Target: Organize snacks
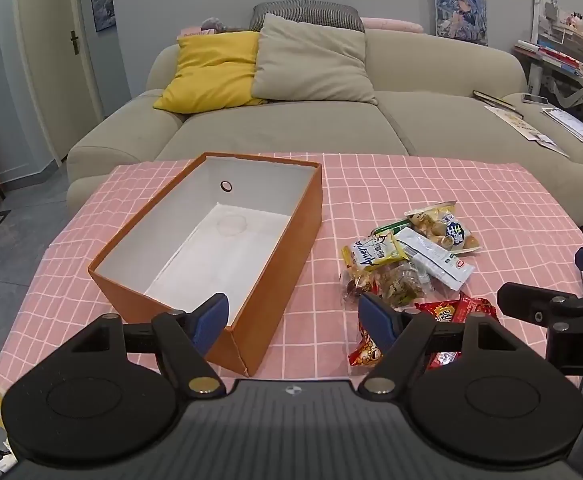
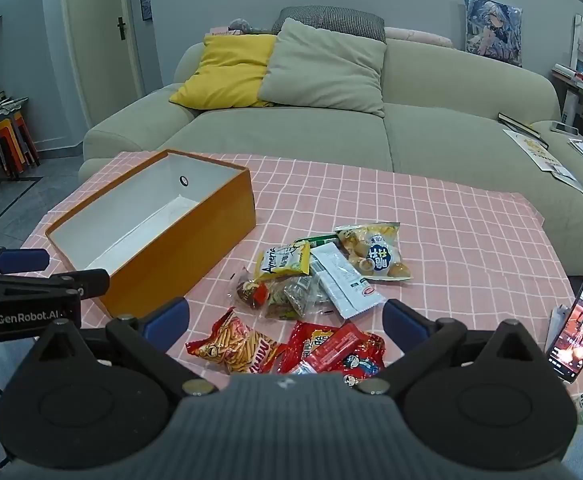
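Both your left gripper [image 1: 293, 320] and right gripper [image 2: 287, 320] are wide open, holding nothing. The crinkly red stick-snack bag [image 2: 233, 344] is light and slippery; pinch its flat edge softly, then drop it into the orange cardboard box [image 2: 195, 236].

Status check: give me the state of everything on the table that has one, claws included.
Orange cardboard box: lidless, upright, nothing inside.
Pile of snack packets: loose on the pink checked tablecloth, right of the box, none boxed.
Black smartphone: propped up, screen lit.
Left claw: open, holding nothing.
Right claw: open, holding nothing.
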Action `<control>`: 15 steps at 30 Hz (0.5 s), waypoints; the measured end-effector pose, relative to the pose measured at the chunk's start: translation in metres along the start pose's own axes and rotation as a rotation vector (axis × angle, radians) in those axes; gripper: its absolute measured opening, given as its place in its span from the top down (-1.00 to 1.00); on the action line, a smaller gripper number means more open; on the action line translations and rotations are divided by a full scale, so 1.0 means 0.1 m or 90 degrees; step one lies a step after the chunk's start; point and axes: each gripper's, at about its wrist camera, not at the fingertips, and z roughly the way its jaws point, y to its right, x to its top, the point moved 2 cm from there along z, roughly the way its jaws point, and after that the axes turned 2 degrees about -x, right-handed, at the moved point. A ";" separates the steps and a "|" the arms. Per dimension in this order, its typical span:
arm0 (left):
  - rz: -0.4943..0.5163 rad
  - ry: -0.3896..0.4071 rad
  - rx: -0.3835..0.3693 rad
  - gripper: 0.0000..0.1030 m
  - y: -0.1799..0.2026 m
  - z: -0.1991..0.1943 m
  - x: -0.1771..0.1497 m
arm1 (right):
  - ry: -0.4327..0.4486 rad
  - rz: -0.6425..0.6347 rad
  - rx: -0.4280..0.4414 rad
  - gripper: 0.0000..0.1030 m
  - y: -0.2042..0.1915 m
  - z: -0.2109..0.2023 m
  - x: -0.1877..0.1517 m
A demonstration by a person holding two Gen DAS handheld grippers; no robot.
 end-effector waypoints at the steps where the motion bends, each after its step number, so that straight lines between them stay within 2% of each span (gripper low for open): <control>1: 0.002 0.001 -0.004 -0.66 0.00 0.00 0.00 | -0.001 -0.001 -0.001 -0.93 0.00 0.00 0.00; 4: -0.001 0.009 -0.010 -0.64 -0.03 -0.03 -0.01 | 0.001 -0.002 -0.002 -0.93 -0.01 -0.01 0.00; 7: -0.009 -0.017 -0.011 -0.64 -0.03 -0.01 0.04 | 0.005 -0.004 -0.003 -0.93 -0.01 -0.02 0.01; 15: -0.010 0.002 -0.001 -0.64 0.01 -0.11 0.04 | 0.005 -0.006 -0.003 -0.93 -0.03 -0.04 0.01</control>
